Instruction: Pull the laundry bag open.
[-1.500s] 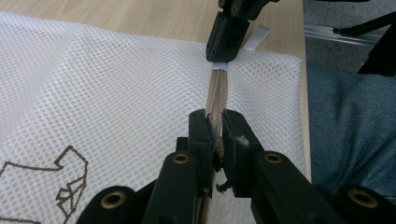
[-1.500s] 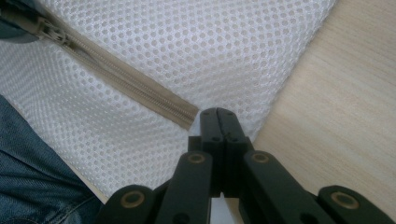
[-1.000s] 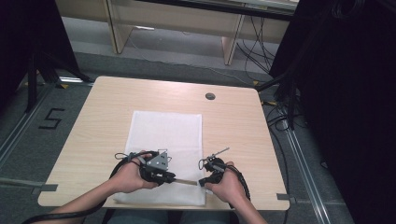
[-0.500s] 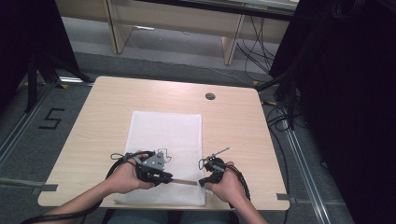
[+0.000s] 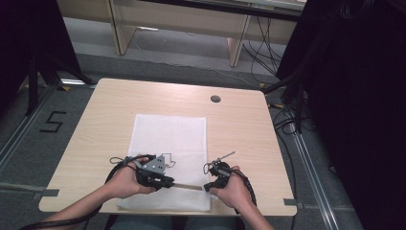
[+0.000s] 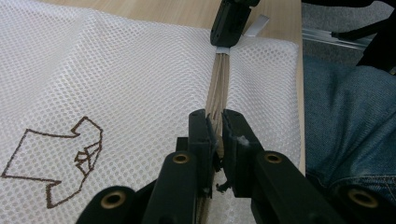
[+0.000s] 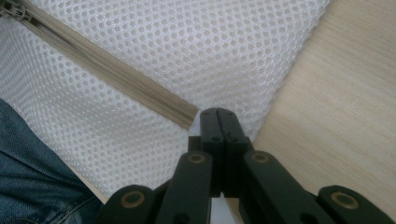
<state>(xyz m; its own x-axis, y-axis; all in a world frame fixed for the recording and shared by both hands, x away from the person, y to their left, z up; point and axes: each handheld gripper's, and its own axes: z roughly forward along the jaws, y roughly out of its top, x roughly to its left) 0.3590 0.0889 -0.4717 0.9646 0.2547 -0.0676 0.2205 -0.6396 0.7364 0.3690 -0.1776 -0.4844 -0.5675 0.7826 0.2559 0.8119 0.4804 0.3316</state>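
A white mesh bag (image 5: 170,158) is lying flat in the lower centre of the high view on the wooden table (image 5: 249,124), its beige zipper (image 7: 107,70) running along the near edge. The left gripper (image 6: 218,133) is pinching the zipper; the right gripper (image 7: 217,116) is clenching the bag's end.

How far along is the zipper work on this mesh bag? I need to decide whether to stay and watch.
Done: the white mesh bag lies flat on the table. In hand: the left gripper clamps the beige zipper, and the right gripper is shut at the zipper's end. Left: the zipper run between them looks closed, so sliding seems barely begun.
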